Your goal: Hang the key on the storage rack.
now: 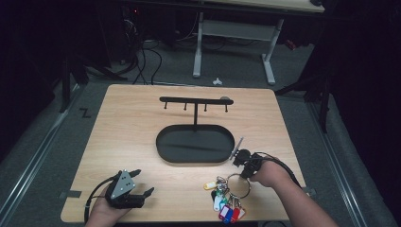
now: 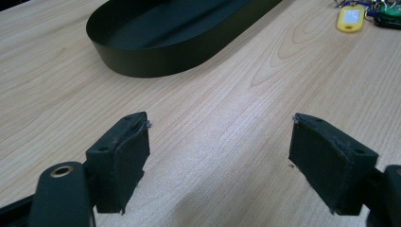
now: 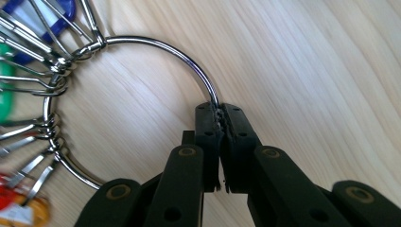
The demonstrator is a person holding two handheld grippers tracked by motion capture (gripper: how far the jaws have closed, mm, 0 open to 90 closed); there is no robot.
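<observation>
A big metal key ring (image 3: 156, 49) lies on the wooden table, strung with several small rings and coloured key tags (image 1: 226, 208). My right gripper (image 3: 221, 111) is shut on the ring's wire, its two pads pinching it at the near side. From above, that gripper (image 1: 242, 169) sits at the ring's (image 1: 238, 185) upper right edge. My left gripper (image 2: 220, 142) stands open over bare wood at the front left (image 1: 142, 183), nothing between its pads. A black oval tray (image 1: 195, 143) with a hook stand (image 1: 195, 100) occupies the table's middle.
A yellow tag (image 2: 350, 19) and a green one lie to the right of the tray's wall (image 2: 156, 59) in the left gripper view. The table's front edge runs just below both hands. Beyond the table stand a desk frame and cables on the floor.
</observation>
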